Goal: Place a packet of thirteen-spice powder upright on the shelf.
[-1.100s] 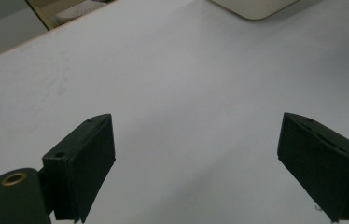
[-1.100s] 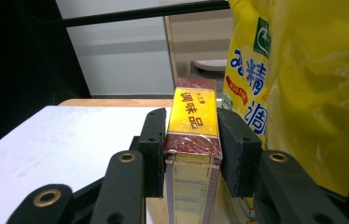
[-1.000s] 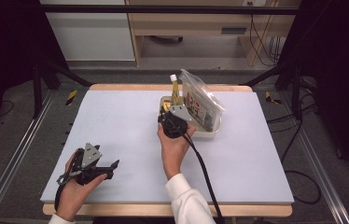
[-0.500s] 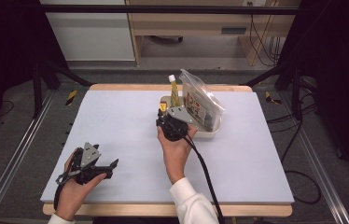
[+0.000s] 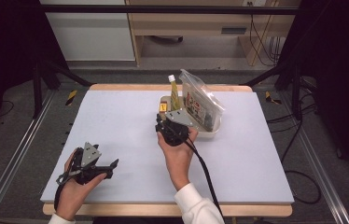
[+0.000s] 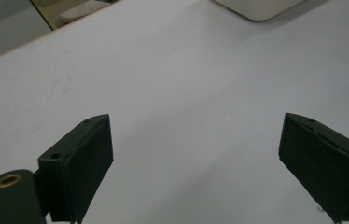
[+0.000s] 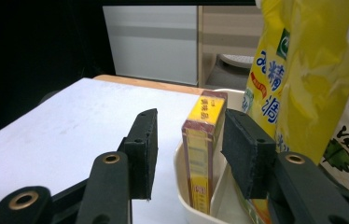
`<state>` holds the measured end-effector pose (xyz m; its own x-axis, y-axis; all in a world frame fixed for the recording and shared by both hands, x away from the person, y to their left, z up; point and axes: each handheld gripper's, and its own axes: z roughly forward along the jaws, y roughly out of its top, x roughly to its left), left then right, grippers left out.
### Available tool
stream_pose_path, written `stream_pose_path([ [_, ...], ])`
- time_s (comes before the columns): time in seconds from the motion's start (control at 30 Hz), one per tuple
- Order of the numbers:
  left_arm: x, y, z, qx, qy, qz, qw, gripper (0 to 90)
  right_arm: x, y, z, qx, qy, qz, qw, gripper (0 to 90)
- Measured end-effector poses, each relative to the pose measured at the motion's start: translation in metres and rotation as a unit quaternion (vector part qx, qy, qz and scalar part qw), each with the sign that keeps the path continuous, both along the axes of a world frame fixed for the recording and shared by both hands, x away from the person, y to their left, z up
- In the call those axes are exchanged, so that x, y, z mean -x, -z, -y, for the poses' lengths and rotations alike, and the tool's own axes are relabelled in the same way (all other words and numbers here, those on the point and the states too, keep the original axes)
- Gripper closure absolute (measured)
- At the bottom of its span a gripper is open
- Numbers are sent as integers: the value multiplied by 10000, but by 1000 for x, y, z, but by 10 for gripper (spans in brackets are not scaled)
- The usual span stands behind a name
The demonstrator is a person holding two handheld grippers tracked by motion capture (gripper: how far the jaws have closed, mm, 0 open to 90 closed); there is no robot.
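A slim yellow box (image 7: 203,140) stands upright at the left end of a cream tray (image 7: 179,161). My right gripper (image 7: 189,126) is open, with one jaw on each side of the box. A gap shows between the left jaw and the box. From above, the right gripper (image 5: 162,119) points away from the person at the yellow box (image 5: 164,107) and the tray (image 5: 210,133). A yellow squeeze bottle (image 5: 174,93) and a clear bag of packets (image 5: 200,100) also stand in the tray. My left gripper (image 5: 112,169) rests open near the table's front left, and the left gripper (image 6: 198,144) holds nothing.
The white table top (image 5: 116,121) stretches wide to the left of the tray, with a wooden edge (image 5: 163,210) at the front. The right gripper's cable (image 5: 205,172) trails back along the forearm. Metal rails and dark stands flank the table.
My right gripper has drawn back slightly toward the person, while the yellow box stays in the tray. The left hand has not moved.
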<state>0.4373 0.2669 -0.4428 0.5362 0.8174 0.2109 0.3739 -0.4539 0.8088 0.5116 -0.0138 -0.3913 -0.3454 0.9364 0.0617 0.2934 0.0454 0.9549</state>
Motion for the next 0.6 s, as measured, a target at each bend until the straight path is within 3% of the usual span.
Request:
stream_pose_path([
  [0.43, 0, -1, -2, 41, 4, 32, 10000, 95, 8, -1, 1, 167, -214, -81, 9996, 550],
  [0.6, 0, -2, -3, 57, -10, 50, 10000, 92, 11, -4, 2, 180, -319, -105, 9993, 450],
])
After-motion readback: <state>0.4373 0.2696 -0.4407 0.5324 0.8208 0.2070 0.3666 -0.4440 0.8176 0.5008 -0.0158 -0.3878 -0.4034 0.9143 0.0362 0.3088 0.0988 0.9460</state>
